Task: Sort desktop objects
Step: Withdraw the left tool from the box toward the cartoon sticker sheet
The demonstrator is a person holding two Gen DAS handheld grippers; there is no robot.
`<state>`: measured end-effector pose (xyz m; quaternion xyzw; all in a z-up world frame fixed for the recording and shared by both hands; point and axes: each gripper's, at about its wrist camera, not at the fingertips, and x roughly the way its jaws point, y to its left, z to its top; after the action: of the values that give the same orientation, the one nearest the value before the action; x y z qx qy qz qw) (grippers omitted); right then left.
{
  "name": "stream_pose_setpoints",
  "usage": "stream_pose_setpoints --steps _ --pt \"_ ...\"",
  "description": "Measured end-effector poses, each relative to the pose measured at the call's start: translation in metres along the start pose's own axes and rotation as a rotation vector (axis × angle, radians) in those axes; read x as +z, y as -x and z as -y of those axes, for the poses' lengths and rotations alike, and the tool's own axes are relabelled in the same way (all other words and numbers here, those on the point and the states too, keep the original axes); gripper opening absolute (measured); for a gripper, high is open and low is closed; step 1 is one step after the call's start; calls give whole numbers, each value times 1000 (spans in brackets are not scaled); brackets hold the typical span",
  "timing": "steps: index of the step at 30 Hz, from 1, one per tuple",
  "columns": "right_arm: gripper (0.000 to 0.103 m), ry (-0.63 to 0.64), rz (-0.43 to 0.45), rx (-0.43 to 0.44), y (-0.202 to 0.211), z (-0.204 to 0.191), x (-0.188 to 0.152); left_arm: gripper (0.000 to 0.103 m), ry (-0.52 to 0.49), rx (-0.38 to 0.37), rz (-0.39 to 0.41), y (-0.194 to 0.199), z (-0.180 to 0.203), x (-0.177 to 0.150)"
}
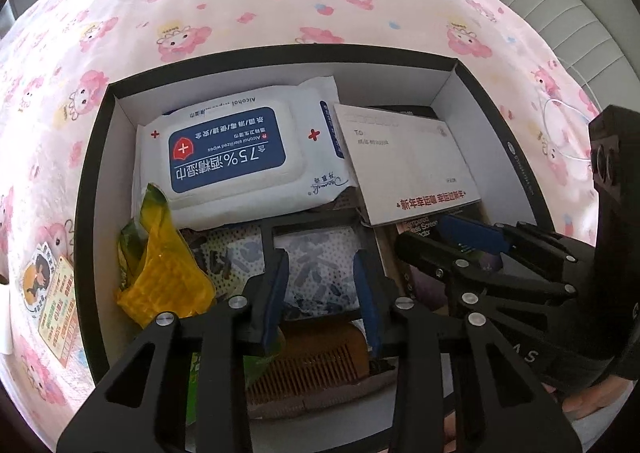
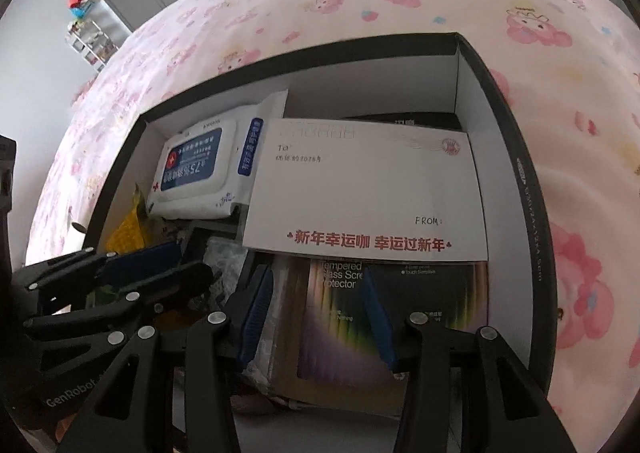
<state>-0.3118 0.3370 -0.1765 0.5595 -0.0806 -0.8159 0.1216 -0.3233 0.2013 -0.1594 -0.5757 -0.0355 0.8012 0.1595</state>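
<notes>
With both jaws spread and nothing pinched, the left gripper [image 1: 322,289] is best lowered squarely onto the pouch [image 1: 316,273], while the right gripper [image 2: 316,317] is kept clear over the protector [image 2: 384,317].

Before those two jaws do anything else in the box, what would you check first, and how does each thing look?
1. Left gripper empty: ok, jaws apart over the dotted pouch, nothing pinched.
2. Right gripper empty: ok, jaws straddle the screen protector pack without pressing.
3. Room between the two grippers: not ok, they crowd side by side.
4. Envelope free to lift: ok, it lies on top.
5. Wipes pack clear: ok.
6. Comb reachable: cannot tell, partly hidden.
</notes>
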Motion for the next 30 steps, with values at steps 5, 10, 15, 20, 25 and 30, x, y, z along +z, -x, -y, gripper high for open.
stream_pose_setpoints --steps 5,10,15,20,25,30 --pt "42 -47 60 -10 23 -1 -8 35 -19 -26 24 22 4 -15" --pt "42 -106 199 -20 70 -12 -24 35 -17 -56 72 62 3 -41" --pt "43 -77 266 -30 101 -45 -58 37 -42 -58 136 108 3 -71" --pt "43 -1 290 -24 129 -83 -92 42 -81 -54 181 149 3 -103" --pt "44 38 301 3 148 -112 -117 42 -62 -59 231 186 -9 -140" --pt "44 120 307 -10 158 -149 -140 42 -38 -42 275 213 -25 -176"
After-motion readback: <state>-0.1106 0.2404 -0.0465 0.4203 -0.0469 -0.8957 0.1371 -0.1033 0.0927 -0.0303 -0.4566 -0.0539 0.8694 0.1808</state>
